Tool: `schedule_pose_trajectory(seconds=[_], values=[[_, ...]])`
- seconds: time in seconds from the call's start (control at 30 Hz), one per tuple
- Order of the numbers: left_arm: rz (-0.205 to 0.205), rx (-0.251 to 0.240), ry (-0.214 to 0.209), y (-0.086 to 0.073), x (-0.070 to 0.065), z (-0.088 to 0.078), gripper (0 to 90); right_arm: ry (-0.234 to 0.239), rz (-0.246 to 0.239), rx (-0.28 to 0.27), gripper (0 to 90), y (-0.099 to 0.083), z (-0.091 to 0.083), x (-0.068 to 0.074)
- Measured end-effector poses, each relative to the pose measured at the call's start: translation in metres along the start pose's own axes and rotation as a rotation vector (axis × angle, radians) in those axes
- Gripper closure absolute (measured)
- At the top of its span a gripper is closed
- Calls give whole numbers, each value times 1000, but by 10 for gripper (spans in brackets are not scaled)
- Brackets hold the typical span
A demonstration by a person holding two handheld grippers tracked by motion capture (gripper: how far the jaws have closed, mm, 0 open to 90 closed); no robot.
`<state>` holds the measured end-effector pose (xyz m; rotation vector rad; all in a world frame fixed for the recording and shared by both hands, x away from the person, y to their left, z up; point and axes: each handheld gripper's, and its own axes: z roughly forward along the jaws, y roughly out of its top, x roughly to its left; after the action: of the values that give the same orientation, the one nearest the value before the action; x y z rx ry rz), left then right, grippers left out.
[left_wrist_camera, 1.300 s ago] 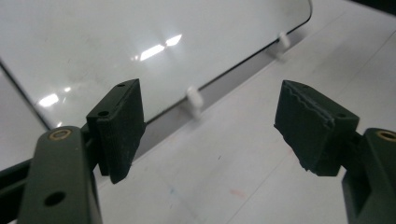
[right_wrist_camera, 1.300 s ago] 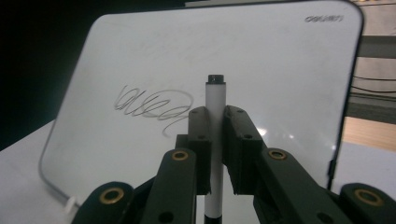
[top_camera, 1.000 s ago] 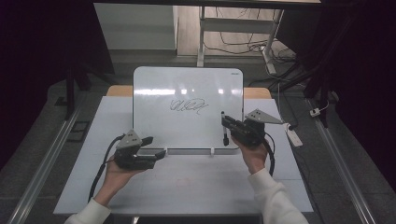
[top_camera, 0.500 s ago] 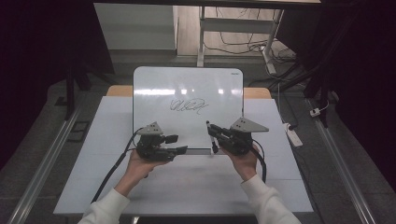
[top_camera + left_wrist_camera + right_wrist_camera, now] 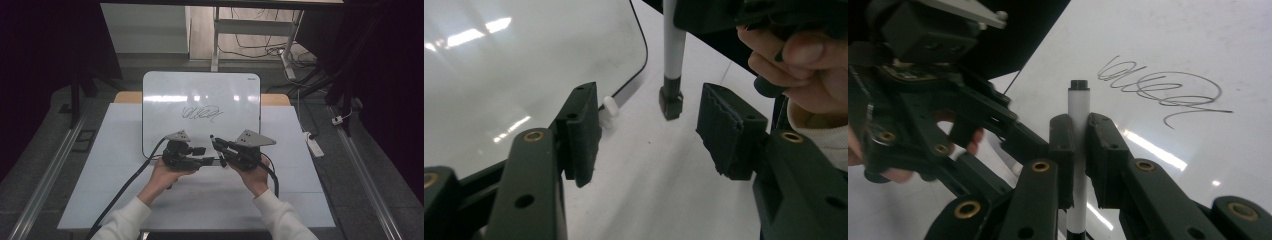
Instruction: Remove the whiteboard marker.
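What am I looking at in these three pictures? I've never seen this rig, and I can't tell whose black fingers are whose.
No robot here: a person holds a hand-held gripper in each hand, seen from a camera above the table. The left gripper and right gripper meet at the near edge of a whiteboard that bears a black scribble. The other two pictures come from cameras riding on each gripper. In the right gripper view, its fingers clamp a white marker. In the left gripper view, the fingers stand apart, having just been closing, with the marker's dark end ahead of them, untouched.
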<state>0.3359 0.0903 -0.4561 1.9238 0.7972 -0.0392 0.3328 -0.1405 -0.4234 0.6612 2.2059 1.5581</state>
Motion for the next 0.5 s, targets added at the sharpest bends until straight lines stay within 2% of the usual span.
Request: schedule_pose_trajectory(seconds=[0.37, 0.5], values=[[-18, 43, -44, -2, 1, 19, 488, 27, -44, 8, 808, -1, 7, 10], [-30, 32, -52, -3, 2, 23, 520, 29, -49, 7, 808, -1, 9, 12]])
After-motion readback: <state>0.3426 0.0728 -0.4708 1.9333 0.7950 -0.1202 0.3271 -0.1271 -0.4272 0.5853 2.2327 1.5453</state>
